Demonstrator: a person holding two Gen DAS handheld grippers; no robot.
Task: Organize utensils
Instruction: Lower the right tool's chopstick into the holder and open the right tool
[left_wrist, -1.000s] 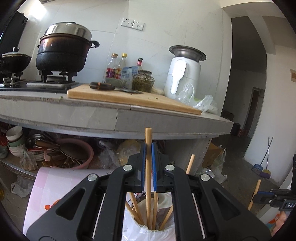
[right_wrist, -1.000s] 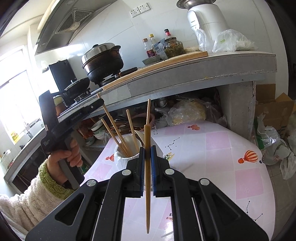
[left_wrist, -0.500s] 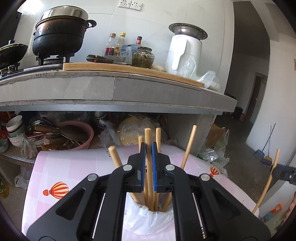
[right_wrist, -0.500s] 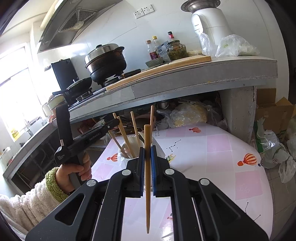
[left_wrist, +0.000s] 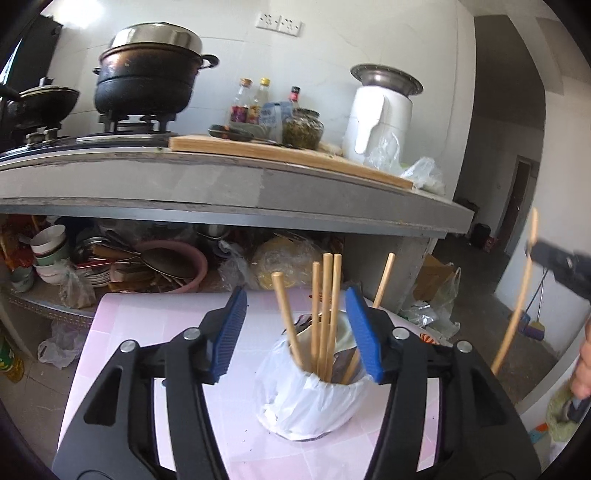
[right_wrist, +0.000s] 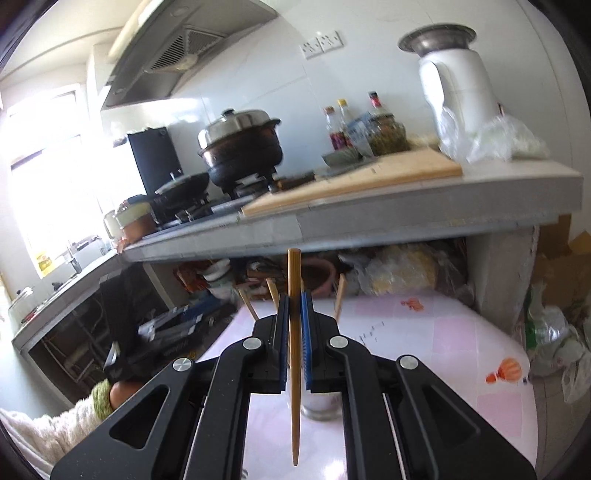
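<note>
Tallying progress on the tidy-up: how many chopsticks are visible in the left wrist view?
6. Five stand in the bag-lined holder: one leaning left, three bunched upright, one leaning right. The sixth is in the right tool. More may hide inside.

We note a lidded black pot (left_wrist: 144, 79) on the stove, a wooden cutting board (left_wrist: 280, 151), sauce bottles (left_wrist: 251, 105), a white appliance (left_wrist: 380, 110).

A pink-checked table (left_wrist: 155, 332) with balloon prints filled the lower middle of the frame; one bag-lined holder (left_wrist: 310, 398) of chopsticks (left_wrist: 325, 314) stood on it.
</note>
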